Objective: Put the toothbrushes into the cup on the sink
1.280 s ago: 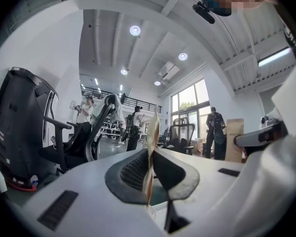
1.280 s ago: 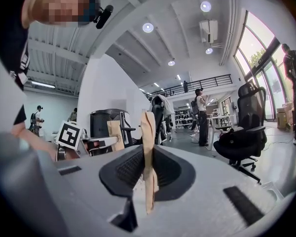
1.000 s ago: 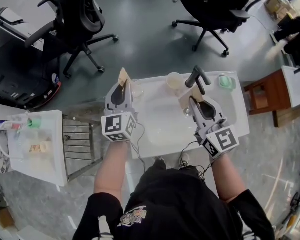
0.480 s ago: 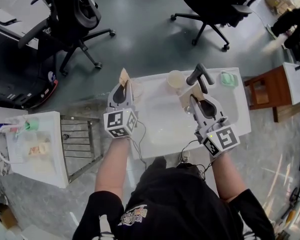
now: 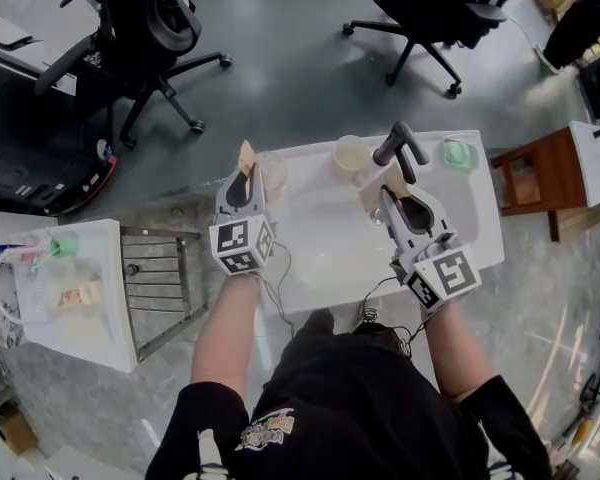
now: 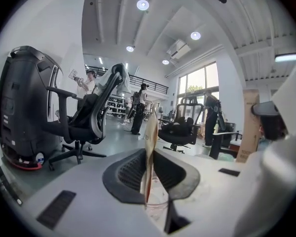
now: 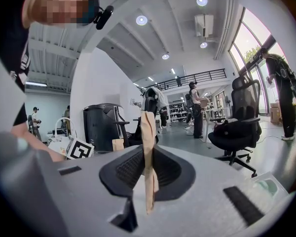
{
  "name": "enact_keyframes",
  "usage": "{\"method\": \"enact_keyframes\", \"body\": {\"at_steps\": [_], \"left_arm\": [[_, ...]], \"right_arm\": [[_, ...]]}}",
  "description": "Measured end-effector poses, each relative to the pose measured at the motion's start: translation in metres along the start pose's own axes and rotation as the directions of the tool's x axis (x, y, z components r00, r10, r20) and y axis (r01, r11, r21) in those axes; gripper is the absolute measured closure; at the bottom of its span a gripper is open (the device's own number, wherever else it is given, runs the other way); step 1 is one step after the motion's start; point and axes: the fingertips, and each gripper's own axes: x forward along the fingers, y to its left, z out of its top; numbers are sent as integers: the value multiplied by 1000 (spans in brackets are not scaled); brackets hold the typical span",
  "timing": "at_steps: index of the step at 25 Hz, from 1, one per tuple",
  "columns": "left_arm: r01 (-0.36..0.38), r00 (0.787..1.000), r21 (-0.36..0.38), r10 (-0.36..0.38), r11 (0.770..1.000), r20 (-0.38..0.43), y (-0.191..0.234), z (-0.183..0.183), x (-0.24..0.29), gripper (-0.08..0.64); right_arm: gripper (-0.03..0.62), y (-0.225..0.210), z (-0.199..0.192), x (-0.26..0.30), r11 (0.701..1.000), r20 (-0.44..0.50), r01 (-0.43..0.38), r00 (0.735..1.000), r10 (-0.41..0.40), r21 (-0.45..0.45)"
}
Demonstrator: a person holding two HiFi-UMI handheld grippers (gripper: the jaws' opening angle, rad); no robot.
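Note:
My left gripper (image 5: 244, 178) is shut on a tan paper-wrapped toothbrush (image 5: 246, 156) at the left rim of the white sink (image 5: 320, 258). The wrapper stands upright between the jaws (image 6: 150, 137), just above a clear cup (image 6: 157, 207). In the head view that clear cup (image 5: 273, 172) stands right beside the gripper tip. My right gripper (image 5: 388, 200) is shut on a second tan wrapped toothbrush (image 7: 148, 152) near the black faucet (image 5: 398, 146). A beige cup (image 5: 349, 155) stands on the sink's back edge between the two grippers.
A green soap dish (image 5: 458, 155) lies on the sink's back right corner. Office chairs (image 5: 150, 28) stand on the floor behind. A metal rack (image 5: 160, 288) and a white side table (image 5: 70, 288) are at the left, a wooden stool (image 5: 525, 183) at the right.
My left gripper has sunk a little with its wrapped toothbrush, closer to the clear cup. The right gripper has kept still.

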Motion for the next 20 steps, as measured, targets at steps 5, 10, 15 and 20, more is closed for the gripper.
{"method": "enact_keyframes", "body": {"at_steps": [5, 10, 15, 20], "left_arm": [[2, 1000, 21, -2, 1000, -24, -1, -2, -7, 512], [-11, 1000, 28, 12, 1000, -18, 1, 3, -12, 468], [-33, 999, 32, 33, 999, 0, 4, 11, -21, 434], [-46, 999, 49, 45, 998, 28, 3, 25, -31, 419]], "right_arm": [[541, 4, 1, -3, 1000, 3, -7, 1000, 7, 2], [541, 7, 4, -3, 1000, 13, -20, 1000, 20, 2], [541, 12, 8, -4, 1000, 25, -28, 999, 28, 0], [541, 12, 14, -7, 999, 42, -35, 999, 35, 0]]}}
